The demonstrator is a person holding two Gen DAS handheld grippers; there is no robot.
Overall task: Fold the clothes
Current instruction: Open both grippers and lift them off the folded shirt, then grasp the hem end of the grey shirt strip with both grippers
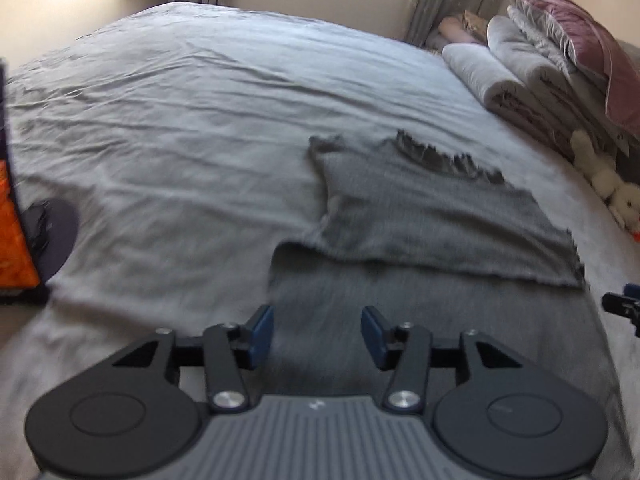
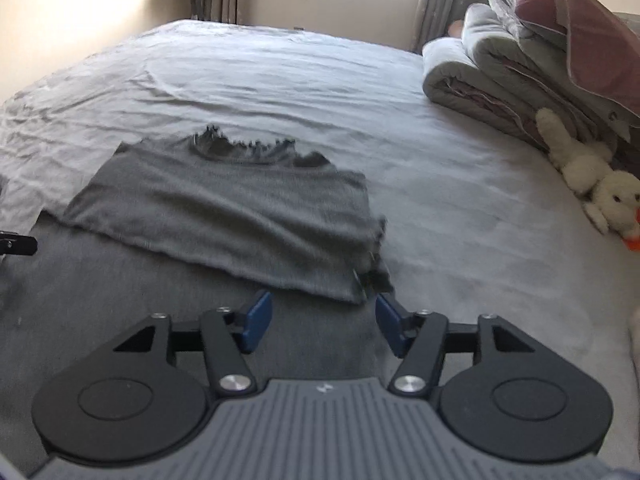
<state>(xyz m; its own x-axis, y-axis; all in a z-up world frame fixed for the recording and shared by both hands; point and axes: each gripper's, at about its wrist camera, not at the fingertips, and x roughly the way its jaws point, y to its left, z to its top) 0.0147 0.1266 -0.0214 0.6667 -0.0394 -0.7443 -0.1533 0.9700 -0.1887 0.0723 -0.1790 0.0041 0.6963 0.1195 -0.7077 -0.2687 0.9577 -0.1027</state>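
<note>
Bed (image 2: 280, 80) w/ wrinkled pale grey sheet. Grey garment (image 2: 224, 208) lies flat mid-bed, part folded over itself. Folded blankets (image 2: 480, 80) stacked at right edge, plush toy (image 2: 592, 184) just in front. Dark item (image 1: 52, 236) on left edge, too blurred to ID.

No text or label can be read (only blurred marks).
</note>
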